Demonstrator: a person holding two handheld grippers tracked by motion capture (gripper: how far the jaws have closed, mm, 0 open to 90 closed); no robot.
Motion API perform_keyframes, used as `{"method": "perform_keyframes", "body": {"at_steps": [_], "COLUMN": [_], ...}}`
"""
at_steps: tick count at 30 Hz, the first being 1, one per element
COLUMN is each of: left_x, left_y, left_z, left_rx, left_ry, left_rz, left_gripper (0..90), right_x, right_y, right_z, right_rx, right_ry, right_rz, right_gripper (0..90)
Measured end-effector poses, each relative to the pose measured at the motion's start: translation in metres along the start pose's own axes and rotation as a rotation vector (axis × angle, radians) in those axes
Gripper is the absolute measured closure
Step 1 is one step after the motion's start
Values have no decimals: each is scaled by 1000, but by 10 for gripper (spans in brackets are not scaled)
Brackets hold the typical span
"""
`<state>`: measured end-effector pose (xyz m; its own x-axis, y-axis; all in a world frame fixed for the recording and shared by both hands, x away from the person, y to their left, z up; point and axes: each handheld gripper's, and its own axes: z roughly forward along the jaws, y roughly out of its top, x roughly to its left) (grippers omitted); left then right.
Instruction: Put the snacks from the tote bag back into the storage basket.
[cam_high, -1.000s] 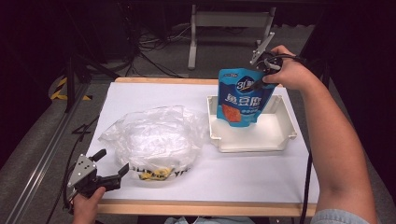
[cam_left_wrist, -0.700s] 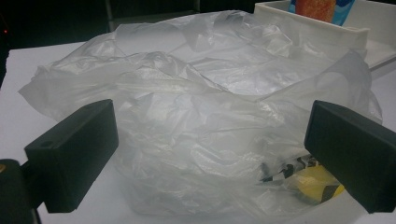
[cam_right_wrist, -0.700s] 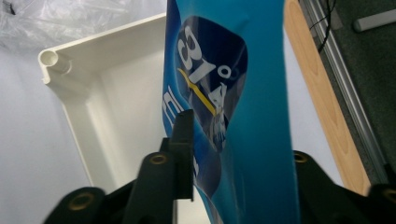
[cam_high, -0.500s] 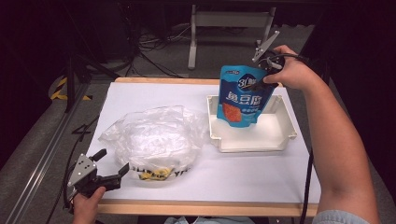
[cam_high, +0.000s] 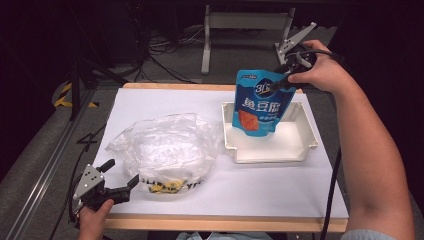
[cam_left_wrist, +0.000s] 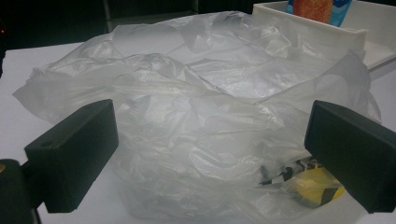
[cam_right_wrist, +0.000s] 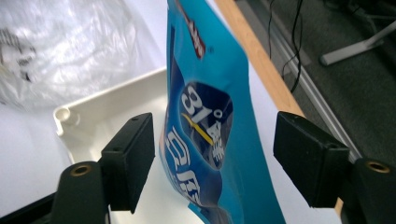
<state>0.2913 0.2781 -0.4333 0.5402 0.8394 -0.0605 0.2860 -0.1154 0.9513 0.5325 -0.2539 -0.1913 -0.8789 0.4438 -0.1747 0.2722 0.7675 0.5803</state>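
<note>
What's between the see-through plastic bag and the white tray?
Nothing: in the high view just a strip of bare white table separates the plastic bag and the white tray.

One blue pouch (cam_high: 260, 102), one white tray (cam_high: 305, 145), one plastic bag (cam_high: 167, 150).

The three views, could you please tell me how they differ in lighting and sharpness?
High view: white table brightly lit, surroundings nearly black, overall soft. Left gripper view: plastic bag evenly lit and fairly crisp, near jaws blurred. Right gripper view: blue pouch print readable, bag behind it washed out and out of focus.
</note>
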Motion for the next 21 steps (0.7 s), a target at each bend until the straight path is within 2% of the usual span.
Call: {"method": "perform_keyframes", "body": {"at_steps": [2,6,12,15,21], "left_x": [0,0,-1,-1,-1], "left_y": [0,1,1,1,1], "left_z": [1,1,3,3,3], "left_rx": [1,8,2,3,4], "left_ry": [-3,-7,-9,-7,-5], "left_rz": [1,4,1,0,3], "left_gripper": [36,36,36,36,36], "right_x": [2,6,17,21,41], "right_y": [0,-3,-13,-17,-31], "right_z": [-9,-27,-52,-59,-80], "right_rx": [-32,-107,-198,-221,-328], "right_ry": [-8,-23,-73,-78,-83], "right_rz": [29,59,70,70,88], "right_gripper": [295,294,287,284,273]}}
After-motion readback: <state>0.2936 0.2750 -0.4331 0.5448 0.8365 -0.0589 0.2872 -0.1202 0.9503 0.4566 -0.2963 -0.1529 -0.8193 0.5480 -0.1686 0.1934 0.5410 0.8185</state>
